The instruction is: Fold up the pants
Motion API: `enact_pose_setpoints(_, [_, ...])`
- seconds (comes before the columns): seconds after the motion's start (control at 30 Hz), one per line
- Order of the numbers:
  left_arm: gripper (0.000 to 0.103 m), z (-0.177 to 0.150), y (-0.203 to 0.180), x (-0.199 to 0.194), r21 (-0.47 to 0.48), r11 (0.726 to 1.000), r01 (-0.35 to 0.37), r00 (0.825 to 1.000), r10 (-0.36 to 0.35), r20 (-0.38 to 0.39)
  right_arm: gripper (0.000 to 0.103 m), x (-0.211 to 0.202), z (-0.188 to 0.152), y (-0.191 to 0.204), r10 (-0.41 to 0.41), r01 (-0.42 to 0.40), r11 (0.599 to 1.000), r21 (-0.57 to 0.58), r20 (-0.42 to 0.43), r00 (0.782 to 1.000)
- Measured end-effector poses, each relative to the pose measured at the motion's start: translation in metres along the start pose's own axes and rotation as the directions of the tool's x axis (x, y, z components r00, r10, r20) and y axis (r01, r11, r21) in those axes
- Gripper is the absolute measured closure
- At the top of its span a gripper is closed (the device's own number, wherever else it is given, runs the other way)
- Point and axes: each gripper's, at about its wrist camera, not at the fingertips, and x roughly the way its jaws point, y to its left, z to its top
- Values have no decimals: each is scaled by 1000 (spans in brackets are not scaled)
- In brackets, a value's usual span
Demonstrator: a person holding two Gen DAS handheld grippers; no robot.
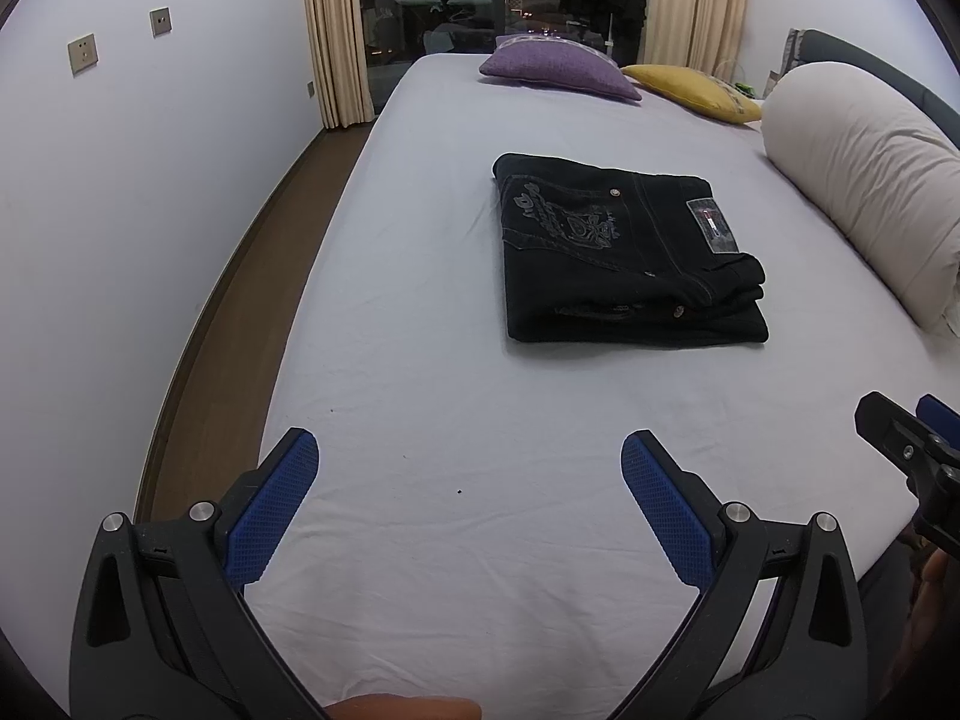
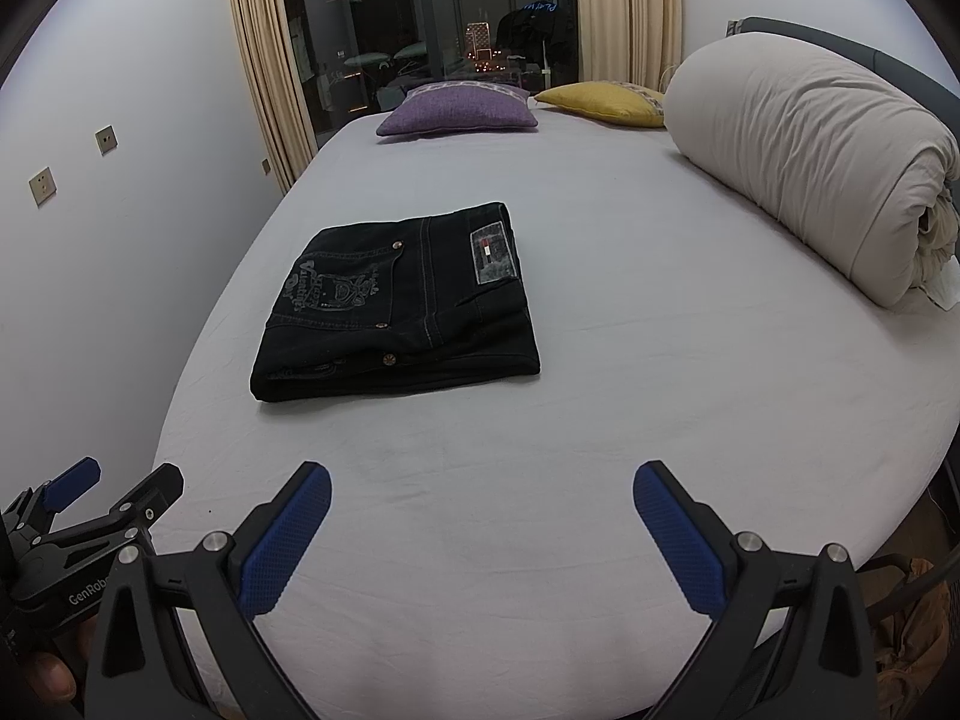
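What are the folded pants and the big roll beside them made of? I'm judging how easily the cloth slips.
The pants look like black denim: matte weave, contrast seam stitching, metal rivets, a sewn patch. The roll looks like a cream cotton-type quilt, soft and wrinkled; its filling can't be told.

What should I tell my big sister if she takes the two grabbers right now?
Left gripper: open, holding nothing, above the near edge of the white bed sheet.
Right gripper: open, holding nothing, beside it.
Black denim pants: folded into a neat flat rectangle mid-bed, touched by neither gripper.
Done: the folding looks finished.
Left: probably nothing; perhaps square the edges.
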Motion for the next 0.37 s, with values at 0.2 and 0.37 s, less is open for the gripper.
enact_pose_setpoints(0.2, [0,0,0,0,0,1000,-2,1000,2,0,0,0,0,0,0,0,1000,1,0,1000])
enact_pose_setpoints(0.37, [0,2,3,1,3,1000,-1,1000,1,3,0,0,0,0,0,0,1000,1,-1,1000])
